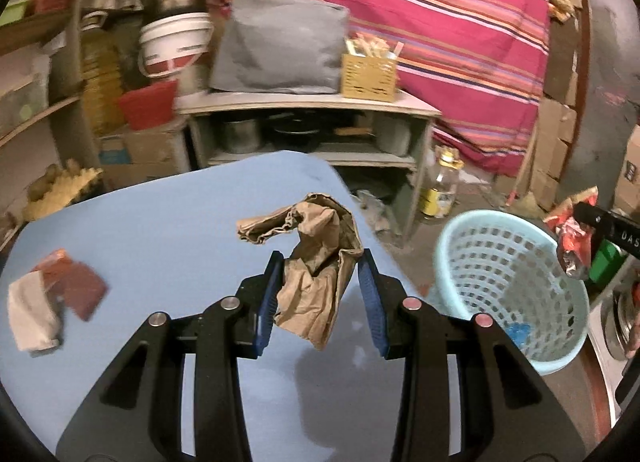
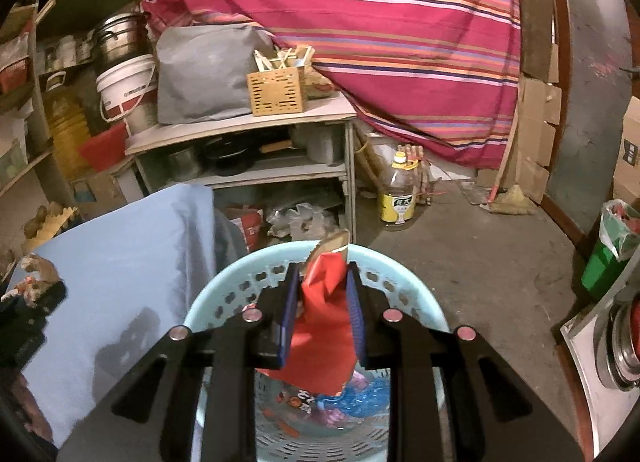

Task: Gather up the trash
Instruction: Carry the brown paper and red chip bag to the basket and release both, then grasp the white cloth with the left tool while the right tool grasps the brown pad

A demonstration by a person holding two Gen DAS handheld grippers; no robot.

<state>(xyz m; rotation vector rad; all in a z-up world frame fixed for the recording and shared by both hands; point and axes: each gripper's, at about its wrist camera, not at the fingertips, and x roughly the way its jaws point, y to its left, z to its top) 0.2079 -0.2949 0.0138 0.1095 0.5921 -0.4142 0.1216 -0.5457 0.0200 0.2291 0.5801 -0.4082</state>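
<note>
My left gripper [image 1: 320,262] is shut on a crumpled brown paper bag [image 1: 316,258] and holds it above the blue table [image 1: 160,222]. A red card and a grey-white scrap [image 1: 52,298] lie on the table at the left. My right gripper [image 2: 322,274] is shut on a red snack wrapper [image 2: 324,326] and holds it over the light blue basket [image 2: 224,294]. The basket [image 1: 508,282] stands on the floor right of the table and holds blue and printed wrappers [image 2: 352,394]. The right gripper with its wrapper [image 1: 576,238] shows at the right edge of the left wrist view.
A grey shelf unit [image 2: 248,142] with pots, a grey bag and a wooden box stands behind the table. An oil bottle [image 2: 398,194] stands on the floor. A striped red cloth [image 2: 380,42] hangs behind. A green bin [image 2: 604,262] and steel pots [image 2: 620,346] are at the right.
</note>
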